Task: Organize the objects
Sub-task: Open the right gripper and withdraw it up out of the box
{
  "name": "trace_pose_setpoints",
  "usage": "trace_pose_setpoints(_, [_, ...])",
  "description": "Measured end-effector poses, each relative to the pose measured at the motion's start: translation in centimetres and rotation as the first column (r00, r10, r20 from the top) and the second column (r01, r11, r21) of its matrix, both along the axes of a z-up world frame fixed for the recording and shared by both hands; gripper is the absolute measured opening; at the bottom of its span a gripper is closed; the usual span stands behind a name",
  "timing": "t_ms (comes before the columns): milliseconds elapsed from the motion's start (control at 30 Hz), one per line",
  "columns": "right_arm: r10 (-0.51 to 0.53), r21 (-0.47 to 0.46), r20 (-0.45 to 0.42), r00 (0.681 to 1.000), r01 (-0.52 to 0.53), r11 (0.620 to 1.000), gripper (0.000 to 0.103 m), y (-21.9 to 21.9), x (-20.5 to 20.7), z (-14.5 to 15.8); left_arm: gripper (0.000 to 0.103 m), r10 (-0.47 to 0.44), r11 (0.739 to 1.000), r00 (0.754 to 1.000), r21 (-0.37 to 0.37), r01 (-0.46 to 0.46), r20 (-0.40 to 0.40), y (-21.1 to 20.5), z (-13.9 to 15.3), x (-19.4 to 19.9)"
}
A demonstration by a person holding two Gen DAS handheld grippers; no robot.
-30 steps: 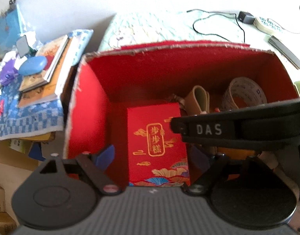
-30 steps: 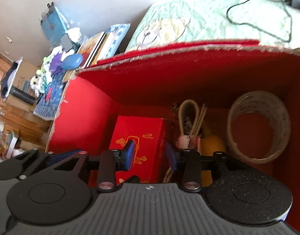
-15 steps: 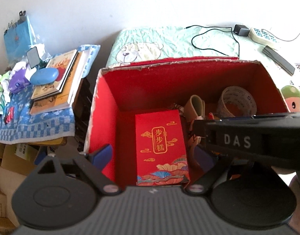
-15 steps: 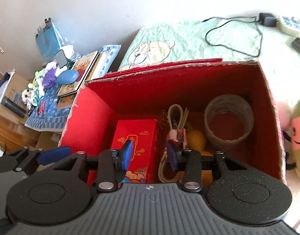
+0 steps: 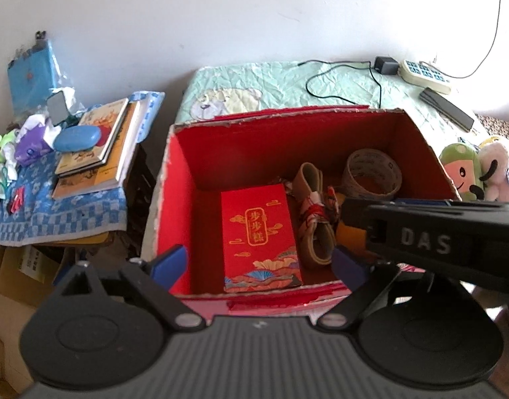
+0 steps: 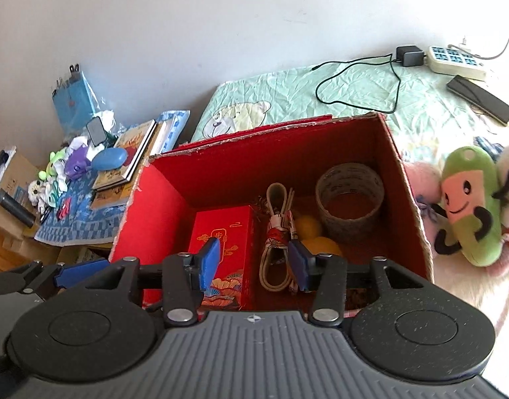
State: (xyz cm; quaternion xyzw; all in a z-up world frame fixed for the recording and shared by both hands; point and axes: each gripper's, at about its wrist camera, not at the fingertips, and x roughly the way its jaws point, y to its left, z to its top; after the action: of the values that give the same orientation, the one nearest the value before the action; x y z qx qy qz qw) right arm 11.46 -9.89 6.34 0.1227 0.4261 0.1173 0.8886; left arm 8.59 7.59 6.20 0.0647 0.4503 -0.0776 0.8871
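Bed (image 6: 354, 86) — red box (image 6: 161, 219), both grippers empty

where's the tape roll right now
The tape roll stands in the red box's far right corner in both views, beside the bundled cable and a yellow object.

Bright daylight from the right, glare on the bedding, fisheye-curved edges, dark corners, slightly soft focus
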Motion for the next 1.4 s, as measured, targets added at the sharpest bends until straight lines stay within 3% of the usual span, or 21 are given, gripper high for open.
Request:
trace_pose_setpoints(367, [-0.067,-0.009,0.048,0.997,0.067,0.998,0.05,-0.7,-3.7,0.5,0.095,-0.004,0.999,1.0,-0.042,0.003,-0.031,0.6,-0.7,-1.9])
trace_pose_setpoints(600, [-0.086,-0.024,0.044,0.995,0.088,0.996,0.052,-1.2,-5.4,0.2,0.095,0.001,1.0,0.999,0.024,0.0,-0.041,-0.1,-2.2,-2.8])
trace_pose_setpoints(867, [-0.134,-0.024,-0.006,0.991,0.134,0.991,0.052,-1.9,-6.3,-1.3,0.095,0.001,1.0,0.991,0.026,0.002,-0.135,0.1,-4.2,-3.0])
trace_pose_setpoints(1400, [-0.14,-0.051,-0.089,0.986,0.136,0.989,0.053,-1.4,-7.5,-3.7,0.093,0.024,0.995,0.983,0.102,-0.005,-0.179,0.2,-6.6,-3.7])
